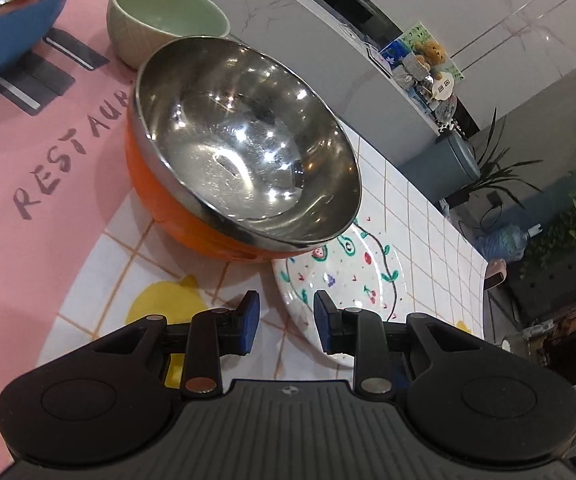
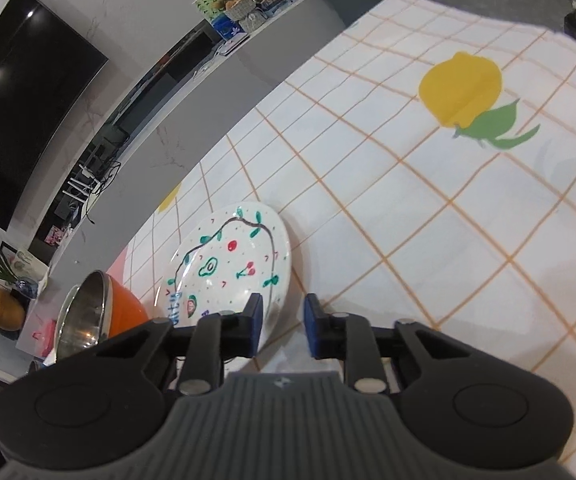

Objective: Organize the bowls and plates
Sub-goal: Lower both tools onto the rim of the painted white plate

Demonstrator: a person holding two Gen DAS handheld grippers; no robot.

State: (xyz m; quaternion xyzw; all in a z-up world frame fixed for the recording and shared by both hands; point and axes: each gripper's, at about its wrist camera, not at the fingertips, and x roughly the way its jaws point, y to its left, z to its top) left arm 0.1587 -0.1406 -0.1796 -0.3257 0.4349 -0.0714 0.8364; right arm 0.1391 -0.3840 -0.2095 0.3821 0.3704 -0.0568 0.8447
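Note:
An orange bowl with a steel inside stands on the table; its far side rests on the pink mat. A white plate with painted fruit lies flat right beside it, partly under its rim. A pale green bowl and a blue steel-lined bowl stand further back on the mat. My left gripper is open and empty, just short of the plate's near edge. My right gripper is open and empty at the plate's edge; the orange bowl is to its left.
The table wears a white checked cloth with yellow lemon prints. A pink mat printed with letters covers the left part. A grey counter with a basket and a teddy bear runs behind the table.

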